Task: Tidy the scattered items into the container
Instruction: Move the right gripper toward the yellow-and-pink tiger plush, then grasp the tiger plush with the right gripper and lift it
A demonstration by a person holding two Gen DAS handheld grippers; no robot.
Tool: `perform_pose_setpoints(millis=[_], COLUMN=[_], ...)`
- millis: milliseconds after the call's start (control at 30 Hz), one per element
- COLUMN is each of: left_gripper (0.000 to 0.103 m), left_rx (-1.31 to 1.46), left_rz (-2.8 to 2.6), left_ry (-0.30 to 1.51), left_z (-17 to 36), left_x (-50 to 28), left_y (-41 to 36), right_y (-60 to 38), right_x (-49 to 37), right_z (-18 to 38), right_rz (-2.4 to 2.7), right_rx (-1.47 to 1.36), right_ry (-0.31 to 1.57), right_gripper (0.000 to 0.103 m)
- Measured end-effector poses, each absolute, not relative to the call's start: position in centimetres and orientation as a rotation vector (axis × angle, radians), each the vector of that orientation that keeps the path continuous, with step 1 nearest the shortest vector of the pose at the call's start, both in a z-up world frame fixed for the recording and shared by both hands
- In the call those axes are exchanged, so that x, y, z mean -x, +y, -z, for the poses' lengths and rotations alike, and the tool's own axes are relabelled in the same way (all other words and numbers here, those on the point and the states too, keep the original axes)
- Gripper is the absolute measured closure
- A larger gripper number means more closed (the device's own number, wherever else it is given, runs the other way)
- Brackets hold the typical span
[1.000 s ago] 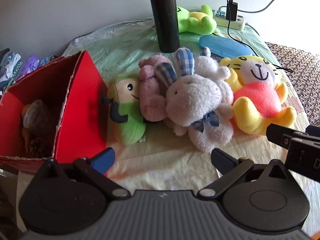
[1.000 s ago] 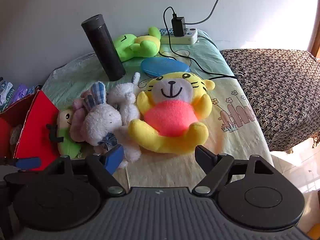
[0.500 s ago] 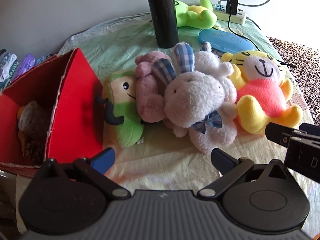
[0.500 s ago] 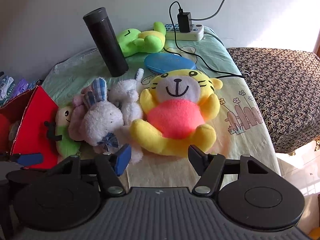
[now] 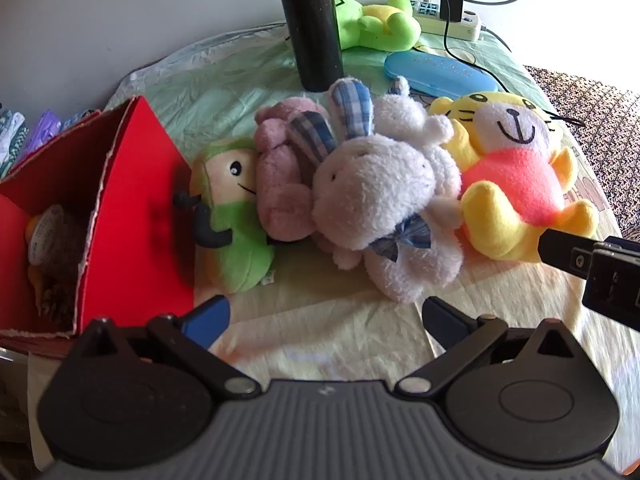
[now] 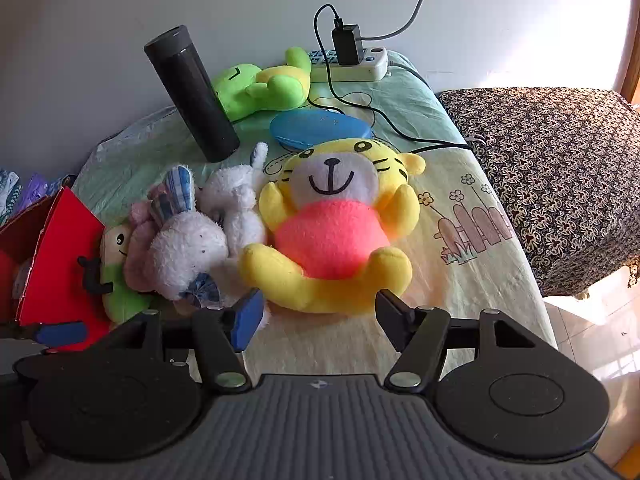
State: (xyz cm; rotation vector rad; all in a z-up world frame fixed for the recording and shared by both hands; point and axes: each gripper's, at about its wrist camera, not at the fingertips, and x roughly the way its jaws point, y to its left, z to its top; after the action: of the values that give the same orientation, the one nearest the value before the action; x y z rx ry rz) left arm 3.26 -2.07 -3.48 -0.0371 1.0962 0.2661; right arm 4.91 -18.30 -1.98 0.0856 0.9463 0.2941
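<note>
Your left gripper (image 5: pixel 324 320) hangs wide open and empty over the bare cloth in the left wrist view, its tips just short of the toys, so you can drop onto whichever one sits nearest. Ahead of it lies the white bunny (image 5: pixel 376 200) with plaid ears, pressed against the pink plush (image 5: pixel 280 184) and the green plush (image 5: pixel 234 240), which leans right against the outer wall of the red box (image 5: pixel 136 216). That box stands open at the left with at least one item already inside, so the carry looks short. One dark finger of your other gripper pokes in from the right edge, just beside the foot of the yellow tiger (image 5: pixel 516 184). From the right wrist view, your right gripper (image 6: pixel 316 316) has just been closing partway, and its jaws stand apart with nothing between them, lined up on the tiger's (image 6: pixel 332 232) lower body, which seems to be your pick. Farther back a black flask (image 6: pixel 192 96) stands upright, with a green frog plush (image 6: pixel 260 88) and a blue case (image 6: pixel 320 128) near the power strip (image 6: pixel 352 68); those are well apart from the box and probably come later
</note>
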Motion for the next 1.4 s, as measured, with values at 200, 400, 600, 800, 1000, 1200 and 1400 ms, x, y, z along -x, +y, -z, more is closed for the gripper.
perform_pose_setpoints(millis=[200, 400, 600, 800, 1000, 1200, 1400], left_gripper=[0.001, 0.001, 0.002, 0.011, 0.015, 0.018, 0.011], left_rx=[0.038, 0.065, 0.038, 0.123, 0.11, 0.079, 0.087], left_rz=[-0.259, -0.207, -0.054, 0.138, 0.206, 0.213, 0.237], left_ry=[1.094, 1.019, 0.903, 0.931, 0.988, 1.013, 1.055], left_z=[3.6, 2.5, 0.1, 1.2, 3.8, 5.4, 6.2], left_x=[-3.1, -3.0, -4.8, -7.3, -9.2, -11.0, -12.7], left_y=[-2.3, -1.7, -2.6, -5.0, -7.5, -8.0, -8.1], right_y=[-18.4, -19.8, -22.8, -24.3, -24.7, -23.8, -22.2], right_x=[-4.8, -5.7, -9.1, -11.5, -13.4, -15.7, -17.3], right_z=[2.3, 2.4, 2.6, 3.6, 5.5, 7.7, 9.6], right_rz=[-0.311, -0.288, -0.217, -0.283, -0.358, -0.415, -0.465], right_rx=[-0.086, -0.115, -0.178, -0.294, -0.371, -0.424, -0.413], right_ry=[0.954, 0.94, 0.926, 0.964, 1.01, 1.054, 1.08], right_gripper=[0.042, 0.043, 0.044, 0.044, 0.035, 0.026, 0.026])
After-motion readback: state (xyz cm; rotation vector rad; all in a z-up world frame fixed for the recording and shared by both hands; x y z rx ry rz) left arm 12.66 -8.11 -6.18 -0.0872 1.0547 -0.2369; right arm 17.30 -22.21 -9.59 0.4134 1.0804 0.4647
